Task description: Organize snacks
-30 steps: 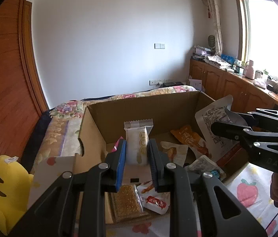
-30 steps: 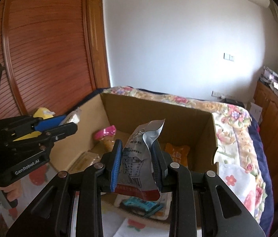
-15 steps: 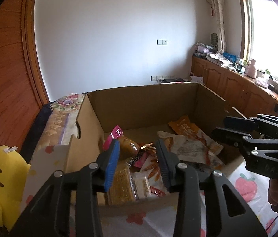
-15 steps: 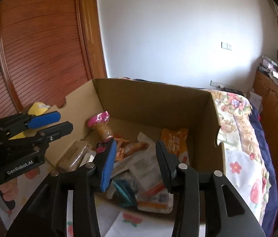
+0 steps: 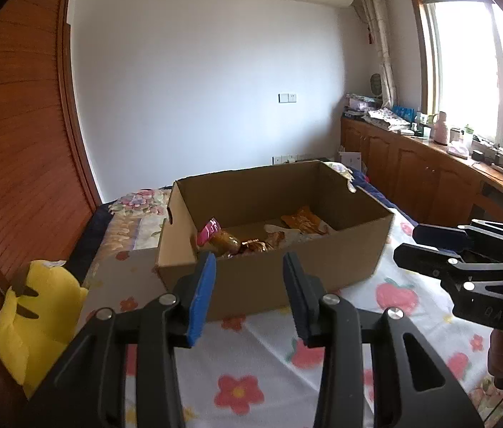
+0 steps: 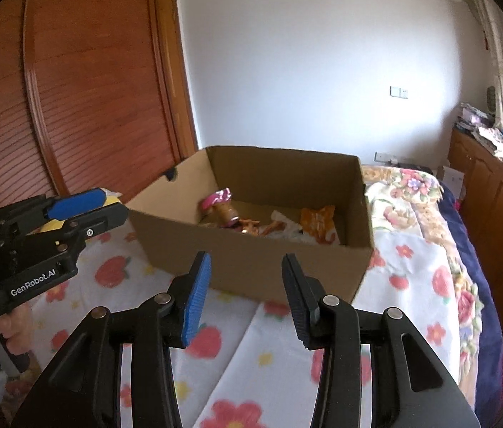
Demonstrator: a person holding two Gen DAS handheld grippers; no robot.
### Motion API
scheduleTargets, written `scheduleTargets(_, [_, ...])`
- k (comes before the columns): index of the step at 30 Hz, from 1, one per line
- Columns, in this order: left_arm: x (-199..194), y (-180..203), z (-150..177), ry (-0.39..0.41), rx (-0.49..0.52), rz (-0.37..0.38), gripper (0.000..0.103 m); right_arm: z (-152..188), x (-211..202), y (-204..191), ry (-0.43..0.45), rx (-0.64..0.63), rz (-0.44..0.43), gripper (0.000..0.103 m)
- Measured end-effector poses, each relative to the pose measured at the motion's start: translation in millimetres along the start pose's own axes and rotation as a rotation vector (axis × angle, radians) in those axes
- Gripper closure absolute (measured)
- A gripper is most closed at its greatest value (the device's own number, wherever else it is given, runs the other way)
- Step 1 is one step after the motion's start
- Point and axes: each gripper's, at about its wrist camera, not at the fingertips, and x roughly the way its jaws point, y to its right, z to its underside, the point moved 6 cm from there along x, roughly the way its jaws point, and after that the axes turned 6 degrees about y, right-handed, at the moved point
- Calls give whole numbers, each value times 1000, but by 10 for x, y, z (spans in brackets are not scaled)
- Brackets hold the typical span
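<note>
The cardboard box (image 5: 273,278) sits on the bed (image 5: 412,306), its long side running across the left wrist view, with an orange packet (image 5: 303,222) and a pink-capped snack (image 5: 216,235) lying inside. A second ago each hand-held gripper pinched a packet over the box; now both are pulled back. The left hand-held gripper (image 5: 248,296) and right hand-held gripper (image 6: 242,297) stand spread, holding nothing. The left one's body reads "GenRobot.AI". A yellow plush (image 5: 37,317) rests beside the bed.
</note>
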Motion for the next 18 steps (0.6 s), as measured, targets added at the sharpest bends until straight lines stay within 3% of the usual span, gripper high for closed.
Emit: scheduleTargets(18, [-1058,103,600,30,-8,-72,55,498,-1095,-325,64,10,92,45])
